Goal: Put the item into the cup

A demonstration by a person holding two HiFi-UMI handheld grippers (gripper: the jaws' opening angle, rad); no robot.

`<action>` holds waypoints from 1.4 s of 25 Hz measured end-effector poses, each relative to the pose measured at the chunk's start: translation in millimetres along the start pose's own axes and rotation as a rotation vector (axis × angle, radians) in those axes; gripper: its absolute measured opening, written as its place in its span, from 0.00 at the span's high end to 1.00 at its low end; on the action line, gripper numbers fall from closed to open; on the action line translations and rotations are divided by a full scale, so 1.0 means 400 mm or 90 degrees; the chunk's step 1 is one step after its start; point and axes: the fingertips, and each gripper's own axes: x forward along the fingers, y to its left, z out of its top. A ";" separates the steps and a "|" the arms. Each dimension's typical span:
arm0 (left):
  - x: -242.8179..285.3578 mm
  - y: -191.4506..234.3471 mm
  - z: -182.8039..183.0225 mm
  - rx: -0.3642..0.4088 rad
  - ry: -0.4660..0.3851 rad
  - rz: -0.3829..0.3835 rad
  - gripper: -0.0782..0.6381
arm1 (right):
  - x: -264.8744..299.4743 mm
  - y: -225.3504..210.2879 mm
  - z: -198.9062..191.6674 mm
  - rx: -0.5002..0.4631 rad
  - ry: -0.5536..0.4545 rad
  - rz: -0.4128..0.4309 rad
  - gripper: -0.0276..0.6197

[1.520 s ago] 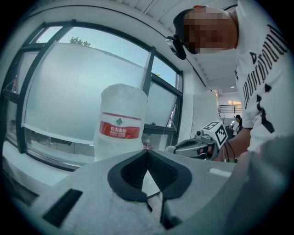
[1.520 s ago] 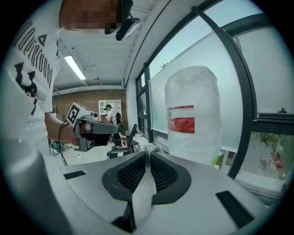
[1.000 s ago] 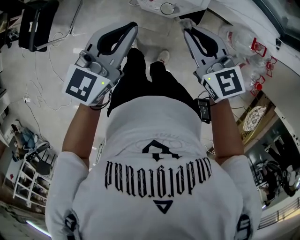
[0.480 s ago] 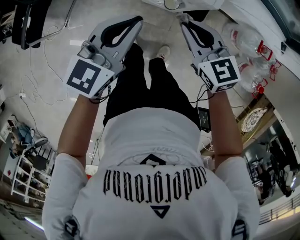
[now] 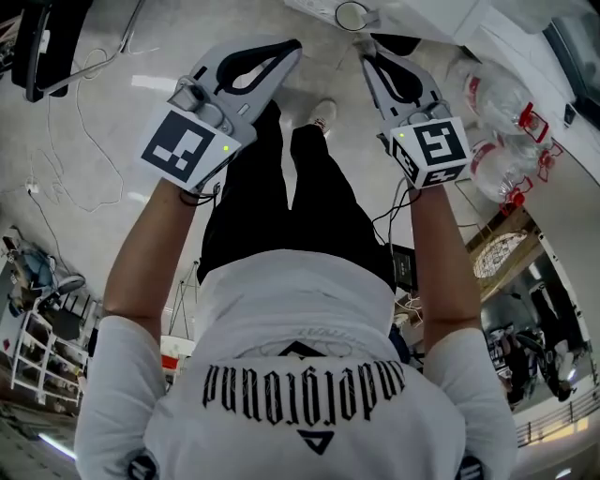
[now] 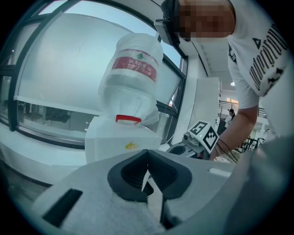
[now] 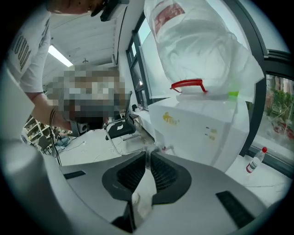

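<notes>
Both grippers are held out in front of the person, above the floor. In the head view my left gripper and my right gripper point away from the body, jaws closed tip to tip and holding nothing. The left gripper view shows my left gripper shut and empty, and the right gripper view shows my right gripper the same. A round rim sits on a white surface at the top edge; I cannot tell whether it is the cup. No item is in view.
A white water dispenser with an upturned bottle stands ahead, also seen as dispenser and bottle. Spare water bottles lie on the floor at right. A black chair and cables are on the floor.
Both grippers have moved forward, up the head view, and stayed shut. The view has shifted, so the floor bottles sit lower at right.
</notes>
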 end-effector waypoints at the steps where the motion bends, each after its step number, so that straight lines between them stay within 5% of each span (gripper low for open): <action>1: 0.004 0.008 -0.012 -0.005 0.002 0.000 0.87 | 0.010 -0.002 -0.009 0.000 0.003 0.001 0.90; 11: 0.092 0.030 -0.156 0.003 0.047 -0.045 0.87 | 0.112 -0.042 -0.122 0.009 0.042 -0.002 0.90; 35: 0.223 0.190 -0.381 -0.010 0.093 -0.028 0.87 | 0.329 -0.194 -0.326 0.043 0.106 -0.052 0.89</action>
